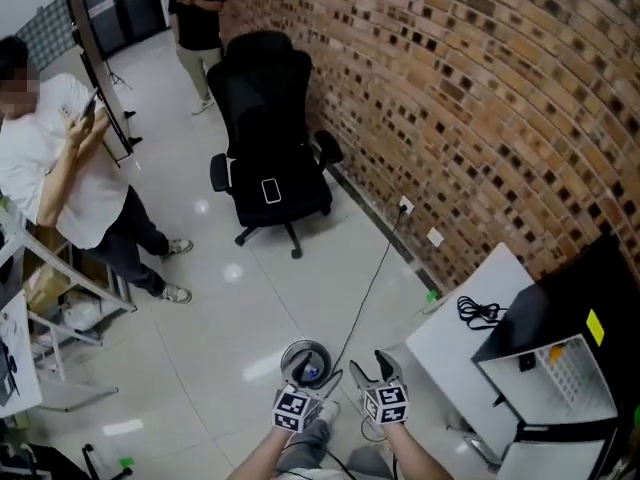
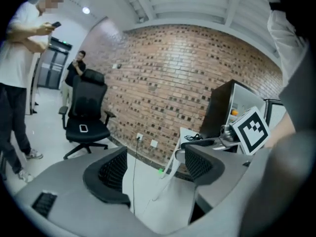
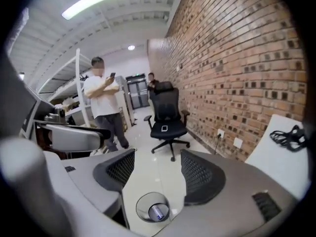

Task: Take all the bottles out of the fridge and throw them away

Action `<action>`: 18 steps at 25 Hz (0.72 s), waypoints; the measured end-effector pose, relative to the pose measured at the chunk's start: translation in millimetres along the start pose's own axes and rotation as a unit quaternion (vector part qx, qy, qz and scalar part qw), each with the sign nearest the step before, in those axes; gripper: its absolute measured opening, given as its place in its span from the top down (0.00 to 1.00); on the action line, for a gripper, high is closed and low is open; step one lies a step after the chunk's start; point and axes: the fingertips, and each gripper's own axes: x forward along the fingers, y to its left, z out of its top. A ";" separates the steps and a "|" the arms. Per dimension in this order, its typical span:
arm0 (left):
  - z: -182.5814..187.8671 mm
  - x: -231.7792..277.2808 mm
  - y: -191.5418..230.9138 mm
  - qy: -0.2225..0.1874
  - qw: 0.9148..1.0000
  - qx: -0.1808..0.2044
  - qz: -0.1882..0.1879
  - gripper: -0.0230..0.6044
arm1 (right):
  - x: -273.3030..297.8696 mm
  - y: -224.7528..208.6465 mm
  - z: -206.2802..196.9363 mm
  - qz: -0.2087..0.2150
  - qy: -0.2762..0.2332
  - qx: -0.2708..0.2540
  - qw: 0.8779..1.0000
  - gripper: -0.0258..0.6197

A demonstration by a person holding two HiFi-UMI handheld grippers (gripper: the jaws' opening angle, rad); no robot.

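Observation:
A round metal bin (image 1: 305, 361) stands on the pale floor with one bottle (image 1: 309, 373) lying inside it. My left gripper (image 1: 322, 383) and right gripper (image 1: 372, 368) hover side by side just above and to the right of the bin. Both are open and hold nothing. In the right gripper view the bin (image 3: 153, 207) and bottle (image 3: 158, 212) lie below the open right gripper (image 3: 153, 169). The left gripper (image 2: 155, 169) points towards the brick wall. The black fridge (image 1: 570, 303) sits at the right with its white inside showing; I see no bottles in it from here.
A white table (image 1: 455, 343) with a coiled black cable (image 1: 480, 313) stands between me and the fridge. A black office chair (image 1: 268, 158) is against the brick wall (image 1: 480, 98). One person (image 1: 60, 158) stands at the left by shelving, another (image 1: 198, 18) farther back.

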 end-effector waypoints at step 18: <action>130.3 39.7 -373.0 -0.078 0.933 0.114 -0.331 0.39 | -463.2 -153.8 36.8 -0.371 -0.255 0.099 0.888 0.46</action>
